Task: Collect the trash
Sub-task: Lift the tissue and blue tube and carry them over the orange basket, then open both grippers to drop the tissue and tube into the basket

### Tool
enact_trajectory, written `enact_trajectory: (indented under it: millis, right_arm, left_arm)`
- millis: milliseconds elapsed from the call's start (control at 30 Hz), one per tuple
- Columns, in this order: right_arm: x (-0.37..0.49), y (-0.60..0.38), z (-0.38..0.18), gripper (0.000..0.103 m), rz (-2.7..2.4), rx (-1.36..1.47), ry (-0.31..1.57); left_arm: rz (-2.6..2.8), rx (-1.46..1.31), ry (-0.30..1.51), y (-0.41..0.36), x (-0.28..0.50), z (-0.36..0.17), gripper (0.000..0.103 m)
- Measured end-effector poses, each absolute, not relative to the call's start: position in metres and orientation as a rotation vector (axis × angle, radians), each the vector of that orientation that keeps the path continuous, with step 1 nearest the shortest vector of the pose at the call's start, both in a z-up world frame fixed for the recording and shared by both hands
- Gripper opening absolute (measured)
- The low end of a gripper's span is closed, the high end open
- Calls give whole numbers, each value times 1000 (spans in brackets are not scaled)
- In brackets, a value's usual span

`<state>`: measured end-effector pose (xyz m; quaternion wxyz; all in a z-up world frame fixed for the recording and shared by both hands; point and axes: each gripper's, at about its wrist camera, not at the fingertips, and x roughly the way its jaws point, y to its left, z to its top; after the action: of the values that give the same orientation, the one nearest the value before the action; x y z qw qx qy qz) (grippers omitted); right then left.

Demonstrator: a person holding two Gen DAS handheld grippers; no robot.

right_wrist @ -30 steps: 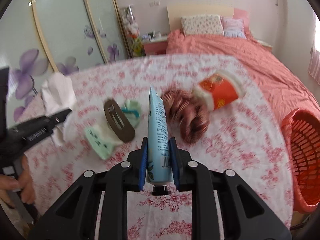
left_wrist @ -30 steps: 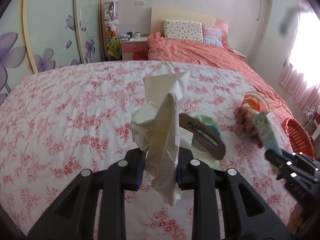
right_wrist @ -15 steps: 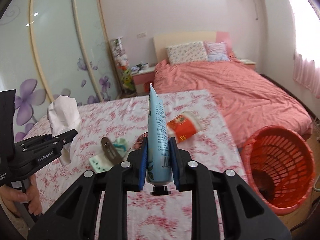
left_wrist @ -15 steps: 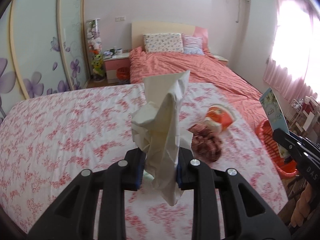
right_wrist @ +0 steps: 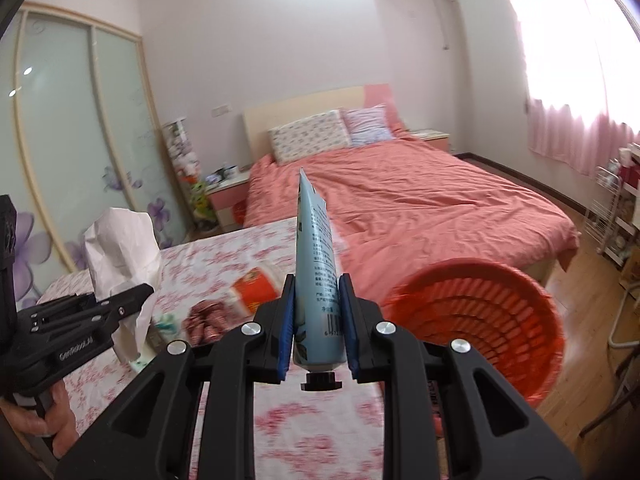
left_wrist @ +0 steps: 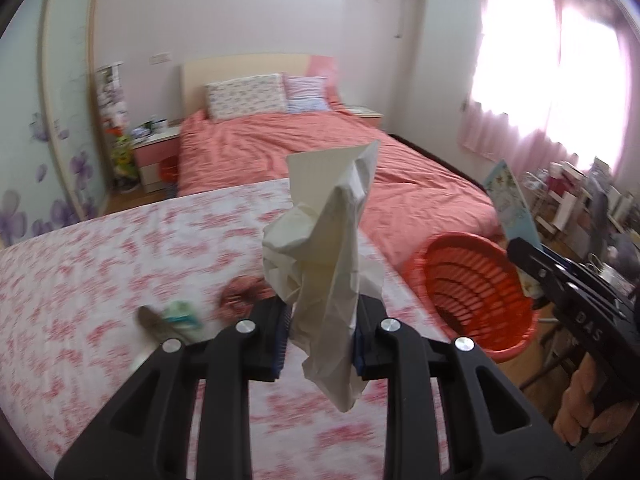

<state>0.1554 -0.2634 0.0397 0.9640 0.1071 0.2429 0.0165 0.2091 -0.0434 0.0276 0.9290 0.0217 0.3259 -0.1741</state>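
Observation:
My left gripper [left_wrist: 320,326] is shut on a crumpled white tissue [left_wrist: 324,264], held up above the floral tablecloth [left_wrist: 100,264]. My right gripper [right_wrist: 318,320] is shut on a light blue tube [right_wrist: 316,264] that stands cap down between the pads. A red slatted basket [right_wrist: 488,320] sits on the floor just past the table's right edge, ahead and to the right of both grippers; in the left wrist view the basket [left_wrist: 472,292] lies to the right, with the right gripper [left_wrist: 524,252] and its tube [left_wrist: 510,204] over its far side.
On the table lie a red paper cup [right_wrist: 256,290], a reddish-brown scrunchie [right_wrist: 206,320], a brown hair clip [left_wrist: 150,318] and a green item [left_wrist: 182,314]. Behind stands a bed with a coral cover [right_wrist: 420,208]. A white wire rack [right_wrist: 612,216] stands at the right.
Both grippers have lifted and swung right, away from the table items, still holding the tissue and the tube. The red basket has come much closer and larger in both views.

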Motion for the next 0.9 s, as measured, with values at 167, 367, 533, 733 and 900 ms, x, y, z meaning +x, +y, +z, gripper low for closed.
enact_trajectory:
  millis: [167,367,533,733,900]
  right_arm:
    - [152,-302,37,21,-29,263,479]
    - [156,-347,25,21,-82,341,485]
    - [160,-370,13,21,-112,383,491]
    - [169,-395,-4,22,-128,443,507]
    - [175,-410,-15,22,-142,480,526]
  left_arm:
    - [-456,52,674,-89,214,21,25]
    - [-581,68,700,-153,224,5,25]
    - [-660,86,708,-192,230,-5,25]
    - [-712,101,741,-229,243,-23,26]
    - [-714,119,777,-246,256,-45,27]
